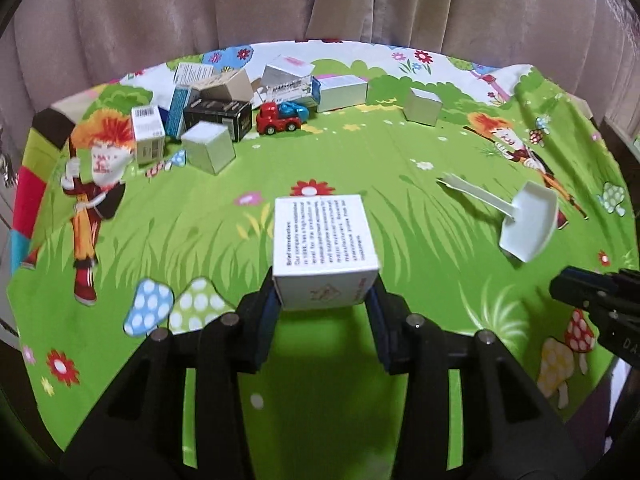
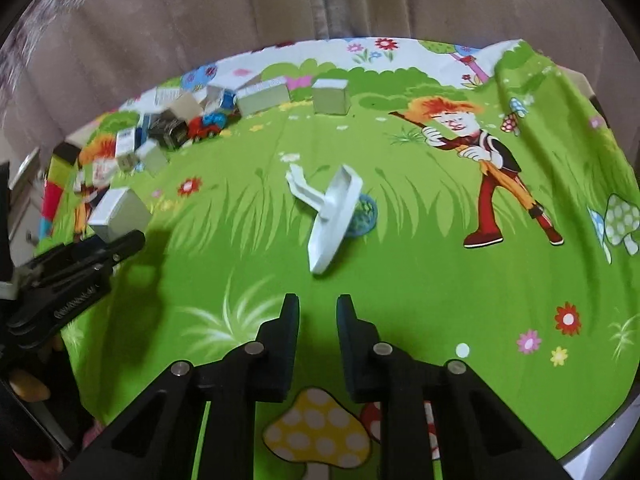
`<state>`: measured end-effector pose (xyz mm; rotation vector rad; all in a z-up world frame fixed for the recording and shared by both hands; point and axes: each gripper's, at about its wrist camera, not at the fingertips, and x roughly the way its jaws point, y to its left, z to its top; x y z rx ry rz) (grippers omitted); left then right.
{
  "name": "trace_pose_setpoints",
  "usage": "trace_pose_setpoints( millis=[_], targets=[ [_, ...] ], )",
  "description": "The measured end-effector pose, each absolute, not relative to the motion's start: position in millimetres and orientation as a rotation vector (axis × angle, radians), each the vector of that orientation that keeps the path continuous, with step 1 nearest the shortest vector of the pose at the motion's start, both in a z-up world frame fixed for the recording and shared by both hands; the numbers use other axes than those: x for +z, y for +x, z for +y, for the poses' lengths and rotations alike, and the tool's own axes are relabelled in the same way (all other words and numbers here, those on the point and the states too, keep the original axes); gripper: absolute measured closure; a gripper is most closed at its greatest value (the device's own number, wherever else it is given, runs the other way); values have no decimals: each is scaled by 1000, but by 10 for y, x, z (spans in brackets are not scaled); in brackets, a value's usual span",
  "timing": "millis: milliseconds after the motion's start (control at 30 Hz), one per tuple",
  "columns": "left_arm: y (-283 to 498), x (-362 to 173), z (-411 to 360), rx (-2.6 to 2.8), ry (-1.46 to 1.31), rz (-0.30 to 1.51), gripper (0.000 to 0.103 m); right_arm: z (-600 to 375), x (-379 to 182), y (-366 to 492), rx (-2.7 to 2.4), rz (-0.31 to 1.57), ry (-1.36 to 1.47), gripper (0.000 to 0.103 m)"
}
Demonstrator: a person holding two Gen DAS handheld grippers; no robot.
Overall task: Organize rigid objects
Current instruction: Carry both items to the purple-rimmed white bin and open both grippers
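My left gripper (image 1: pixel 325 300) is shut on a white printed box (image 1: pixel 324 248) and holds it above the green cartoon tablecloth (image 1: pixel 360 152). The box also shows in the right wrist view (image 2: pixel 120 212), with the left gripper (image 2: pixel 120 240) beneath it. My right gripper (image 2: pixel 318 312) is open and empty, a short way in front of a white plastic scoop (image 2: pixel 332 216) lying on the cloth. The scoop shows in the left wrist view (image 1: pixel 524 220), with the right gripper (image 1: pixel 568 284) at the right edge.
A pile of small boxes (image 1: pixel 208 108) and a red toy truck (image 1: pixel 280 118) sit at the far left. Two silver boxes (image 1: pixel 344 92) (image 1: pixel 422 106) stand farther right. Pink curtains (image 1: pixel 320 0) hang behind the table.
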<state>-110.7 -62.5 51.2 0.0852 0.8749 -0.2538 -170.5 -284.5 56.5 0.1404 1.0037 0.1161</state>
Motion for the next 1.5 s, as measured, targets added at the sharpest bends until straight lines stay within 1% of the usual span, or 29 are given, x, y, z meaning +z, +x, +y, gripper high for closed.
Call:
trace_pose_setpoints(
  millis=[33,100,167,200,400,433,467,533,667,833,1033,1233,1500],
  targets=[
    [-1116,508,-607,-253,80,877,58,-2837,590,-1706,135,995,130,81],
    [-1117,512,-572,-257,62,877,58,-2859,645,-1649,132,983,108,69],
    [-1115,530,-557,-264,44,873,58,-2901,642,-1511,146,990,111,19],
    [-1114,542,-559,-268,43,869,58,-2941,598,-1405,155,994,134,15],
    [-1077,547,-620,-295,48,874,58,-3001,259,-911,120,1037,171,16],
    [-1071,538,-643,-297,56,877,58,-2972,261,-891,106,1018,142,28],
    [-1073,524,-676,-298,73,879,58,-2917,264,-870,99,1008,98,56],
    [-1079,513,-704,-300,83,880,58,-2808,296,-889,70,1000,-5,56],
    [-1117,529,-762,-319,84,882,58,-2756,476,-1126,62,960,-42,56],
    [-1229,638,-890,-353,110,859,58,-2984,794,-1469,7,912,18,56],
    [-1471,802,-1161,-410,164,828,58,-3211,1033,-1877,-58,881,12,56],
    [-1770,914,-1561,-500,231,813,58,-3471,1151,-2293,-117,879,18,56],
    [-2304,1043,-2378,-737,333,815,58,-4098,1232,-3087,-254,892,83,56]
  ],
)
